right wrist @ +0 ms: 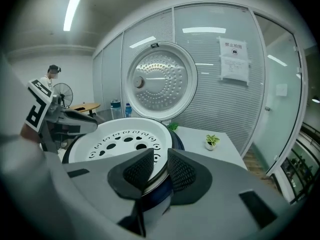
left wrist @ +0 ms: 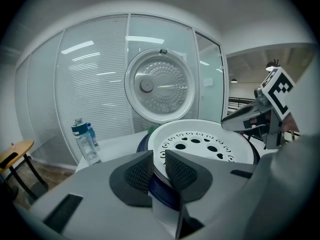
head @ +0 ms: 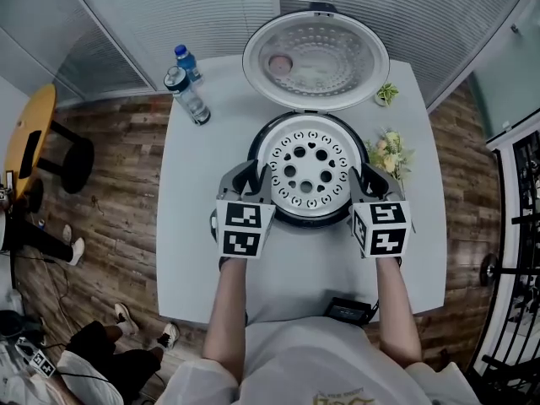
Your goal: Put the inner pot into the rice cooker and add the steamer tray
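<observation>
The white steamer tray (head: 310, 169), pierced with round holes, lies level in the mouth of the dark rice cooker (head: 314, 219) at mid-table. The cooker's lid (head: 316, 57) stands open behind it. My left gripper (head: 253, 184) is shut on the tray's left rim, my right gripper (head: 364, 184) on its right rim. In the left gripper view the tray's edge (left wrist: 200, 144) runs between the pads of the left gripper (left wrist: 159, 171). The right gripper view shows the same for the tray (right wrist: 120, 139) and the right gripper (right wrist: 161, 170). The tray hides the inner pot.
Two water bottles (head: 187, 95) stand at the white table's (head: 202, 251) back left. Small plants (head: 388, 152) sit right of the cooker. A black device (head: 348, 310) lies at the front edge. A wooden side table (head: 29, 133) and a person's feet are on the floor to the left.
</observation>
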